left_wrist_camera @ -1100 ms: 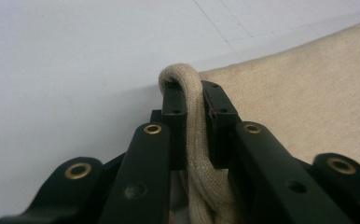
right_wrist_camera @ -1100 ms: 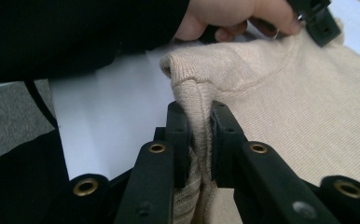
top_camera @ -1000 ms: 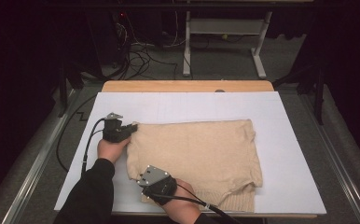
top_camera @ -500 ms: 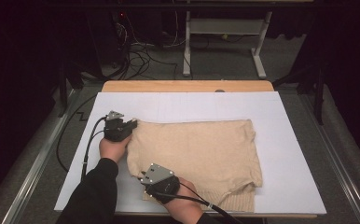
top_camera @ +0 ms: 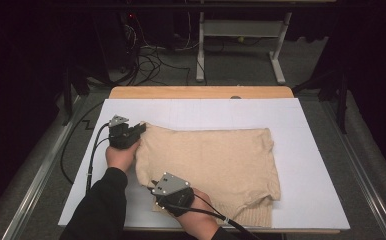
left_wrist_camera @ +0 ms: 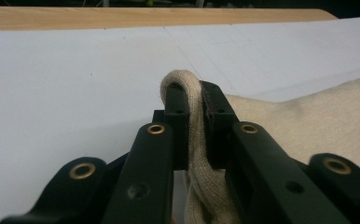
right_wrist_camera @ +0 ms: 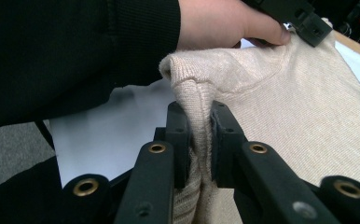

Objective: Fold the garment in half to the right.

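So far you have both grips set: your left hand-held gripper is clenched on the far-left corner of the beige sweater, and your right hand-held gripper is clamped on its near-left edge, knit bunched between the jaws in both gripper views. The sweater lies mostly flat on the white tabletop, toward its near side, already folded in part by the look of it. Judging by this, the next fold across to the right is yet to come.
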Demonstrator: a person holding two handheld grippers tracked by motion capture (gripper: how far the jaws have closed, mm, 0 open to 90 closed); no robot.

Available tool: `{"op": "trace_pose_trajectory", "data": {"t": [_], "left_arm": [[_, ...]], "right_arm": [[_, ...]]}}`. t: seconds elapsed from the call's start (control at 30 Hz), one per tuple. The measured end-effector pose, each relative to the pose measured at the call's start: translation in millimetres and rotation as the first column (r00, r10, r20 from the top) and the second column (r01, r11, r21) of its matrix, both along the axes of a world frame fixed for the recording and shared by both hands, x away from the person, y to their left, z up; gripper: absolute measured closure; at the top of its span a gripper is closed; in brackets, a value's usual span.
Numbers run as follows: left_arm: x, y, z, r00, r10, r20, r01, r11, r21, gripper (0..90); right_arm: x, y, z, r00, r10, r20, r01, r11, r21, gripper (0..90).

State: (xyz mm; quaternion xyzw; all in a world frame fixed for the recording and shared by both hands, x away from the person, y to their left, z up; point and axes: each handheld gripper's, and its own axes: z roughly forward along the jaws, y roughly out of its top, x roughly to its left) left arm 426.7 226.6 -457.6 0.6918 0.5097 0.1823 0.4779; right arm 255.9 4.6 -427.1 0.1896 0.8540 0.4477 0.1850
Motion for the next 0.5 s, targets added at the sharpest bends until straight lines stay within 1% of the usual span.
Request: {"op": "trace_pose_trajectory", "data": {"t": [0.13,0.27,0.33,0.4,0.5], "left_arm": [[-1.8,1.3,2.6,1.0,0.007,-0.001,-0.007,1.0,0.006,81.4],[-2.3,2.0,4.0,1.0,0.0,0.001,0.0,0.9995,0.033,81.4],[-1.5,2.1,2.3,1.0,-0.004,-0.003,0.004,0.9988,0.049,81.4],[-0.4,1.0,-0.9,0.9999,-0.006,-0.009,0.007,0.9969,0.078,81.4],[1.1,1.1,-4.9,0.9997,-0.025,0.005,0.025,0.9958,0.088,81.4]], "right_arm": [[-0.2,0.7,3.1,1.0,-0.001,0.006,0.001,1.0,0.004,81.1],[-1.4,2.2,6.2,1.0,-0.007,0.006,0.007,1.0,0.005,81.1],[-1.1,2.1,7.2,0.9999,-0.008,0.006,0.008,1.0,0.008,81.1],[-0.1,1.8,6.8,0.9999,-0.008,0.006,0.008,1.0,0.013,81.1],[2.1,1.8,5.3,1.0,-0.004,-0.002,0.004,1.0,0.017,81.0]]}}
